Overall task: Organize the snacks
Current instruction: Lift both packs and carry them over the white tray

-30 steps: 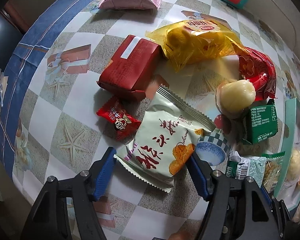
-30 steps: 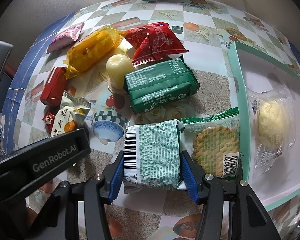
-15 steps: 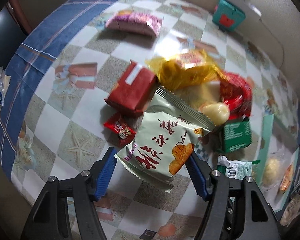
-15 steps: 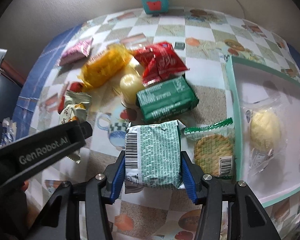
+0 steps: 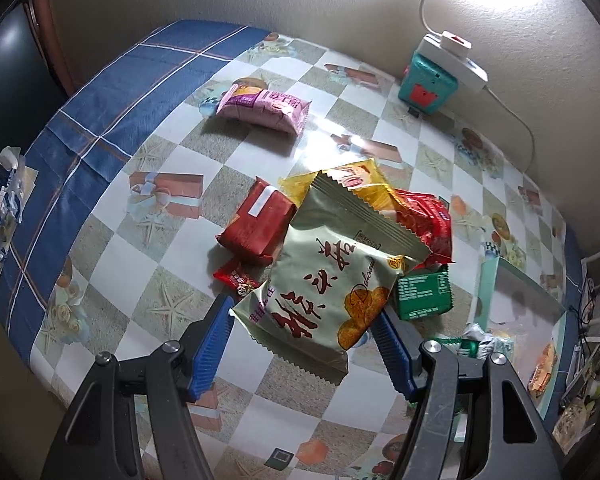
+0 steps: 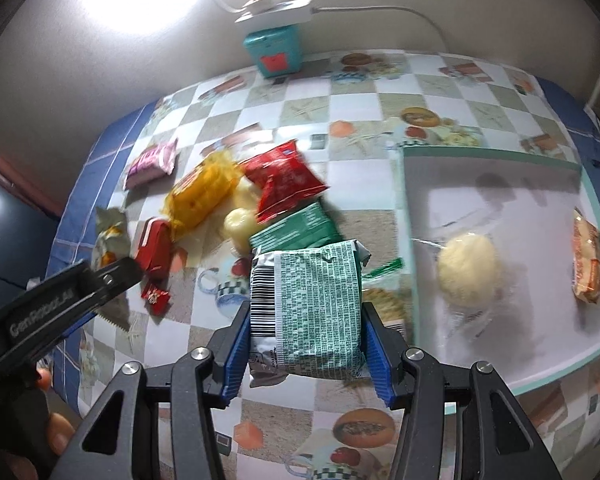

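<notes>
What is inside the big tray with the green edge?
In the tray lies a pale round bun in a clear wrapper and an orange snack packet at the far side. The near corner is hidden behind the gripper.

Snack pile (image 6: 256, 204) lies left of tray (image 6: 496, 156) — bun (image 6: 466, 276) inside.

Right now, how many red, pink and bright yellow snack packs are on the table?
Red: 3, boxy pack, tiny pack, crinkly bag
Pink: 1, pink pack
Bright yellow: 1, yellow bag
Total: 5
</notes>
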A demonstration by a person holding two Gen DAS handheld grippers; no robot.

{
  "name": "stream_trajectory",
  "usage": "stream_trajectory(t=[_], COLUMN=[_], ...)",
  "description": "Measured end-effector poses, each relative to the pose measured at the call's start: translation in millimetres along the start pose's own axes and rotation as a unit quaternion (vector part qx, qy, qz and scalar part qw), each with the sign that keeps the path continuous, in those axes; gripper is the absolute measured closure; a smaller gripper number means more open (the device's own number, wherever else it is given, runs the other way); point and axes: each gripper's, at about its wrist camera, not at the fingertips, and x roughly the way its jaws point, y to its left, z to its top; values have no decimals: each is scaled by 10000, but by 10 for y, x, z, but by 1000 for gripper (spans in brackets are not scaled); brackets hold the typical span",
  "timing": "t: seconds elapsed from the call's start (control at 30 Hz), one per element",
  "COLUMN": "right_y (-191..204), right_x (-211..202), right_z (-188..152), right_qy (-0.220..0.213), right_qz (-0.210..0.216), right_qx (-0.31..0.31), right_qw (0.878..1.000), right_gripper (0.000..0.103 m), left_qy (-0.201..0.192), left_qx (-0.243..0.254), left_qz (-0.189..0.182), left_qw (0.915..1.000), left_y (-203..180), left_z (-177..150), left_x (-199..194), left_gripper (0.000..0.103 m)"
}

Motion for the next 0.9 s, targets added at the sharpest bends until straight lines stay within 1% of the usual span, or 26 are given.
stream_trajectory(t=[0.13,0.33,0.5,0.63,0.73,0.9], right_y=[-220,-697,-1157,-1545,-1764,-2066], right_x=[-73,-173,-276,-384,-465,-615], right_z=[57,127,145,127,102,38], right_qy=[-77,-168,-252,-316,-391,-519], right_qz=[-62,-323,-572,-657,-815,-917], right_qx=[254,793,1275,1692,1895,2184], right_qw=[9996,9962,9899,9829,9777,9702], right_gripper=[49,49,49,49,49,49], left_qy=[14,-18,9,23,38,121], left_qx=[62,315,563,786,991,1313], left_qz=[-76,-126,-194,-249,-301,-418], left_qw=[10000,9994,9982,9966,9946,9904], left_y=[-96,-311,-517,-711,-889,-1173], left_z=[-44,-130,-220,-316,-404,-565], left_x=[28,-9,-17,-25,-33,-34], left_gripper=[32,32,32,32,32,32])
